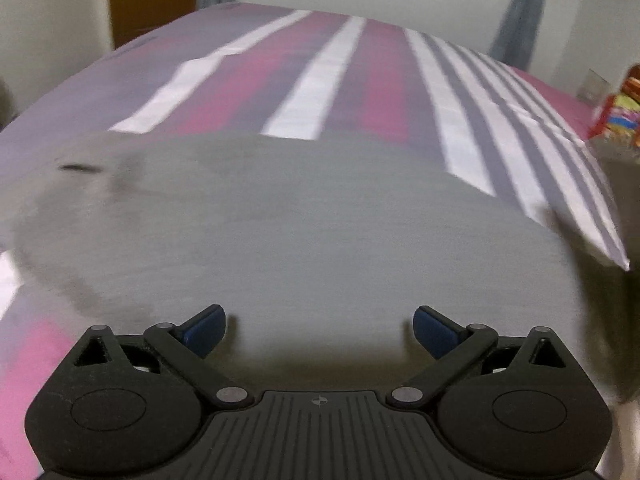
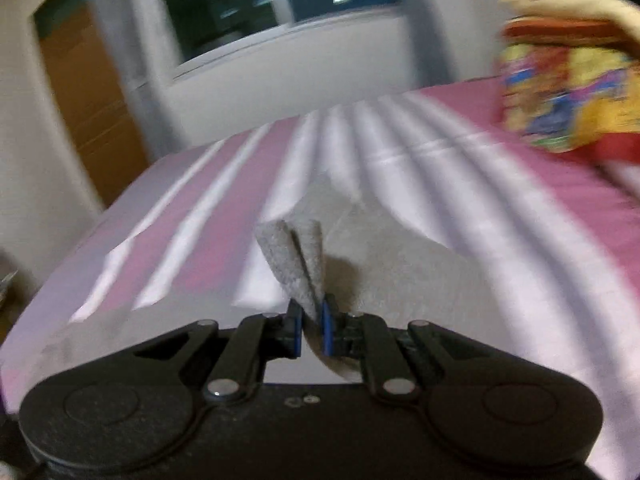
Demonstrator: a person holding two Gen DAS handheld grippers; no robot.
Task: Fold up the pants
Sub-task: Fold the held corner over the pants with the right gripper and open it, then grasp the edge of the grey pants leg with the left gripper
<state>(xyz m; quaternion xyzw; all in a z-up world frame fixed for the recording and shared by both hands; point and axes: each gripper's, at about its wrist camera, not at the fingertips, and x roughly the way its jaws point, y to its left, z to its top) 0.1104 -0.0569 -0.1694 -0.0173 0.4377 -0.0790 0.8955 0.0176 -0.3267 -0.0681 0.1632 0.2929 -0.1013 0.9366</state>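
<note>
Pants [image 1: 288, 220]: grey cloth is lying spread across our striped bed [image 1: 328, 80], flat so we are folding on a firm surface.
Right gripper [image 2: 311, 330]: we are pinching a bunched corner of the pants, jaws nearly closed on it, lifting it to carry over.
Left gripper [image 1: 319, 330]: we are holding it wide open above the cloth, gripping nothing.
Colourful bundle [image 2: 568, 80]: sitting far off at the bed's side.

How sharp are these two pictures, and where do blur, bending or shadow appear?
Left wrist view: the tongs look sharp, the grey pants and striped bed cover are smeared, and the bed edge bends from the fisheye lens. Right wrist view: the tongs and pinched grey cloth are fairly sharp with a shadow beside them; the window and colourful bundle are blurred.
</note>
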